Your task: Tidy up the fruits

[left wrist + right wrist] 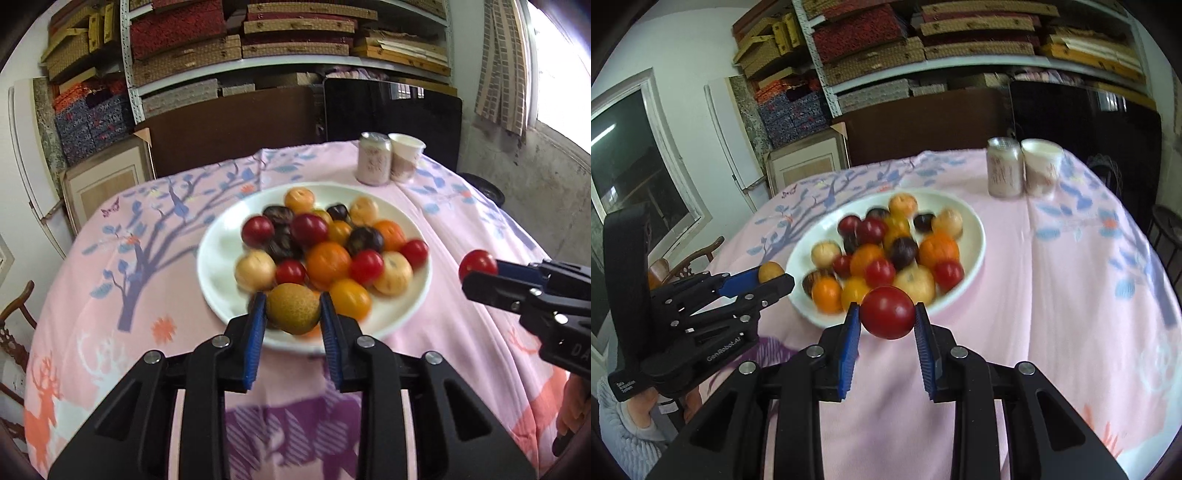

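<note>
**Now lifting two fruits clear of the plate**

Currently carrying one fruit in each gripper. Pinching a brownish-green fruit (pixel 293 308) between the blue pads of the left gripper (pixel 293 314), just over the near rim of the white plate (pixel 216 280). Clamping a red fruit (pixel 887 312) in the right gripper (pixel 887 317), off the near edge of the plate and above the pink tablecloth (pixel 1052 295).

Doing this step well, judging by the scene: keeping both grips firm but gentle, since round smooth fruit is likely to roll out of flat pads; raising each piece straight before swinging it aside, avoiding the heaped fruit (pixel 328 262) on the plate; holding the two grippers well apart.

Sitting centred between the pads in both wrist views, each fruit near the fingertips rather than deep in the jaws. Standing well beyond the plate, a can (pixel 373 158) and a paper cup (pixel 406 157), side by side. No sorting container visible, so destination unclear.
</note>
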Available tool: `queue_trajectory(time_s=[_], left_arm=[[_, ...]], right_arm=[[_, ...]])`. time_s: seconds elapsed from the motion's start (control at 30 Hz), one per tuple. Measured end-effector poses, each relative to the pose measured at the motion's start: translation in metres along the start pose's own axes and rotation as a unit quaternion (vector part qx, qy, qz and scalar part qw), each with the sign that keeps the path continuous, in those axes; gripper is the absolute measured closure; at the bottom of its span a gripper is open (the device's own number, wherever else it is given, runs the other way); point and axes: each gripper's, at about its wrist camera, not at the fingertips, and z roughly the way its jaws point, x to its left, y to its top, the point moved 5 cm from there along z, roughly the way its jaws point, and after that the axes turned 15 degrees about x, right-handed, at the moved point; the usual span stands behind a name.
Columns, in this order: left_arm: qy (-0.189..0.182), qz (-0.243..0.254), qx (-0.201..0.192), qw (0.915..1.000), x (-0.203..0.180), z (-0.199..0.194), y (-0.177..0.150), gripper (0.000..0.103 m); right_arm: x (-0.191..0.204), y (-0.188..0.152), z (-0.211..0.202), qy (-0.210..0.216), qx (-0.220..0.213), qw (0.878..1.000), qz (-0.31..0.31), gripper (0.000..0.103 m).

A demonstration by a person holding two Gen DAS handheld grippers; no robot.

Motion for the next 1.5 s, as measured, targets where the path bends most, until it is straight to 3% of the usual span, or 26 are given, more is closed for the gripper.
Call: queue_trajectory(time_s=[0.17,0.37,0.4,0.43,0.5,0.57,0.7,0.73,0.77,0.83,0.93,1.03,1.23,1.5], left_arm=[[-0.001,-0.011,-0.006,0.9999,0.018,0.014,0.038,0.075],[-0.006,-0.013,0.001,0.9999,0.026,0.048,0.069,0.075],[-0.009,-0.014,0.005,0.9998,0.027,0.054,0.072,0.075],[-0.010,-0.015,0.008,0.9998,0.027,0.058,0.073,0.073],[-0.012,-0.017,0.007,0.9998,0.026,0.063,0.072,0.056],[-0.009,-0.015,0.005,0.9998,0.023,0.064,0.068,0.041],[-0.009,-0.012,0.001,0.9999,0.017,0.051,0.055,0.032],[-0.008,-0.015,-0.003,0.9999,0.016,0.045,0.049,0.023],[-0.007,-0.018,-0.007,0.9998,0.016,0.039,0.044,0.015],[-0.007,-0.021,-0.015,0.9996,0.014,0.026,0.030,0.011],[-0.013,-0.031,-0.011,0.9994,0.012,0.010,0.006,0.007],[-0.016,-0.042,-0.013,0.9989,0.009,-0.006,-0.016,0.005],[0.010,-0.057,-0.032,0.9978,0.007,-0.032,-0.045,0.005],[-0.026,-0.064,-0.009,0.9976,0.007,-0.030,-0.057,0.005]], right_arm=[[0.004,0.046,0.015,-0.004,-0.010,1.000,-0.003,0.073],[0.003,0.075,0.049,-0.021,0.001,1.000,-0.008,0.073],[0.003,0.077,0.054,-0.026,0.002,1.000,-0.009,0.067],[0.002,0.077,0.057,-0.032,0.002,0.999,-0.010,0.047],[0.001,0.074,0.057,-0.045,-0.007,0.999,-0.009,0.041],[0.001,0.069,0.056,-0.048,-0.002,0.999,-0.016,0.041],[-0.002,0.055,0.043,-0.045,-0.009,0.999,0.000,0.041],[-0.004,0.050,0.039,-0.042,-0.012,0.999,0.006,0.040],[-0.006,0.043,0.032,-0.038,-0.018,0.999,0.015,0.038],[-0.010,0.027,0.023,-0.031,-0.029,0.998,0.035,0.029],[-0.015,0.002,0.013,-0.027,-0.040,0.997,0.060,0.014],[-0.017,-0.019,0.006,-0.047,-0.052,0.995,0.070,0.009],[-0.014,-0.041,-0.009,-0.054,-0.073,0.993,0.077,0.004],[-0.009,-0.043,-0.013,-0.073,-0.083,0.992,0.056,0.004]])
